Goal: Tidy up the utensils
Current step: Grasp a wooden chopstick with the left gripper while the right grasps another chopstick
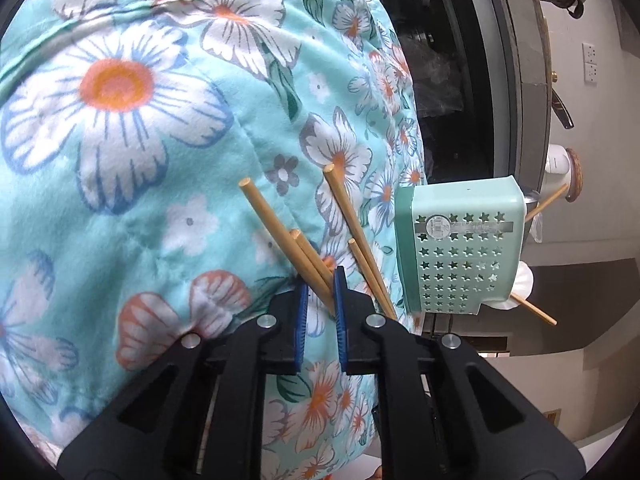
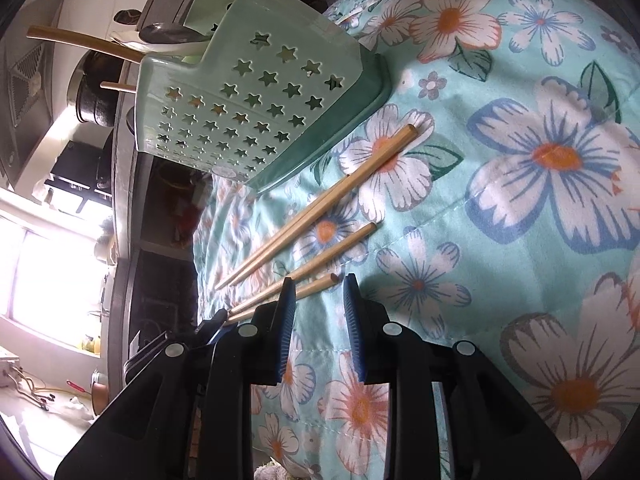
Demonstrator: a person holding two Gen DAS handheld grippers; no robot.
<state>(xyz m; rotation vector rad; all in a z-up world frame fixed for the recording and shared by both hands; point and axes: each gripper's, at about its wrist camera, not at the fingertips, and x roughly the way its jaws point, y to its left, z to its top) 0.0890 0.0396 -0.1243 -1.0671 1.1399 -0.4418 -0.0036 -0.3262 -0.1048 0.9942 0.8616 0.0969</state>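
Two wooden chopsticks [image 1: 280, 232] run side by side between the blue pads of my left gripper [image 1: 322, 280], which is shut on them near their thin ends. A second pair [image 1: 352, 216] lies loose just right of it on the floral cloth [image 1: 120, 160]. In the right wrist view the held pair [image 2: 320, 258] leads into the left gripper [image 2: 212, 326] and the loose pair [image 2: 320, 200] lies beyond. My right gripper [image 2: 320, 280] stands open above the cloth with nothing between its pads. The mint star-holed utensil holder [image 2: 248, 100] [image 1: 460, 248] stands at the cloth's edge, holding spoons [image 2: 160, 32] and chopsticks.
The turquoise floral cloth [image 2: 520, 160] covers the work surface and ends just past the holder. Beyond it are a dark counter with a black pot [image 2: 94, 100], a stove [image 2: 72, 188] and a bright window [image 2: 40, 280]. Wall sockets [image 1: 590, 62] show behind.
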